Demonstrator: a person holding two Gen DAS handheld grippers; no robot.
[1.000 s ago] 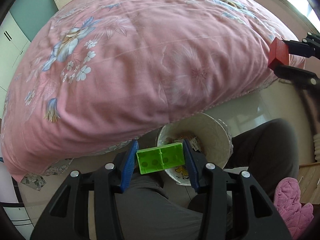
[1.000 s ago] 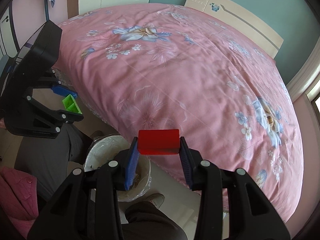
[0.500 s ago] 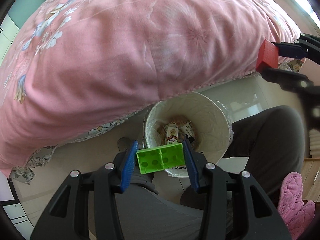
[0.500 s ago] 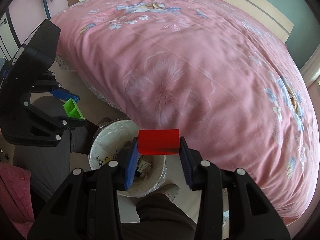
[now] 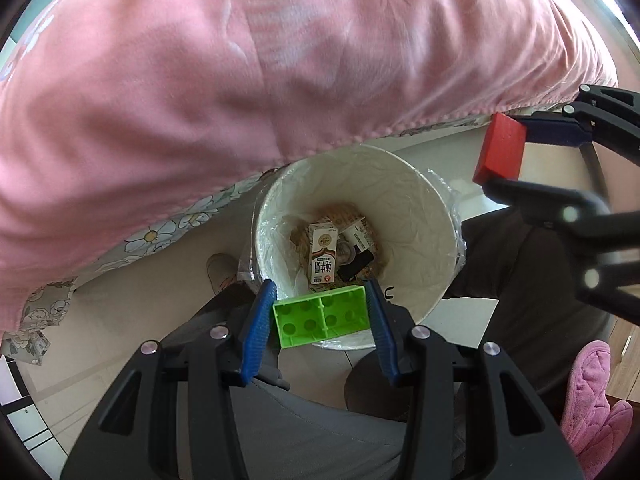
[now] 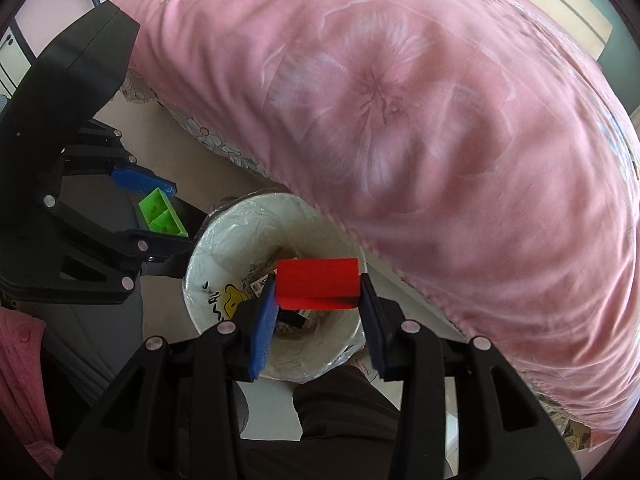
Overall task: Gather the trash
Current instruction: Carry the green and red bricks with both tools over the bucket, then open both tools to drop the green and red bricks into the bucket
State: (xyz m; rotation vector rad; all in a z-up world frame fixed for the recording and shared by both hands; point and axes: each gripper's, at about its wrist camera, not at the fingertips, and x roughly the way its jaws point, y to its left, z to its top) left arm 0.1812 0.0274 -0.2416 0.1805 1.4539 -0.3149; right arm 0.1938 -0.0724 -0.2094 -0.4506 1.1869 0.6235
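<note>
1. Left wrist view: the left gripper (image 5: 320, 316) pinches a green block (image 5: 321, 316) between its blue pads, hollow side with round holes facing the camera. The block hangs over the near rim of a white trash bin (image 5: 420, 216) lined with a clear plastic bag.
2. Inside the bin lie a white and brown milk carton (image 5: 321, 254) with a red emblem and blue characters too small to read with certainty, a small cup-like container (image 5: 360, 236) beside it, something black, and brownish scraps at the bottom.
3. At the right edge, the right gripper (image 5: 498, 152) clamps a red block (image 5: 500, 150), above and beyond the bin's far rim. A pink quilt (image 5: 280, 60) on the bed overhangs the bin's back edge. The person's dark trouser legs (image 5: 520, 280) flank the bin, and a pink slipper (image 5: 592, 400) sits at the lower right.
4. Right wrist view: the right gripper (image 6: 318, 290) is closed on the red block (image 6: 317, 286), directly over the bin's (image 6: 208, 264) mouth. The bin wall shows a yellow cartoon figure (image 6: 232, 298) with black marks; packaging with unreadable print lies below.
5. At left, the left gripper (image 6: 162, 214) grips the green block (image 6: 162, 216), just outside the bin's rim.
</note>
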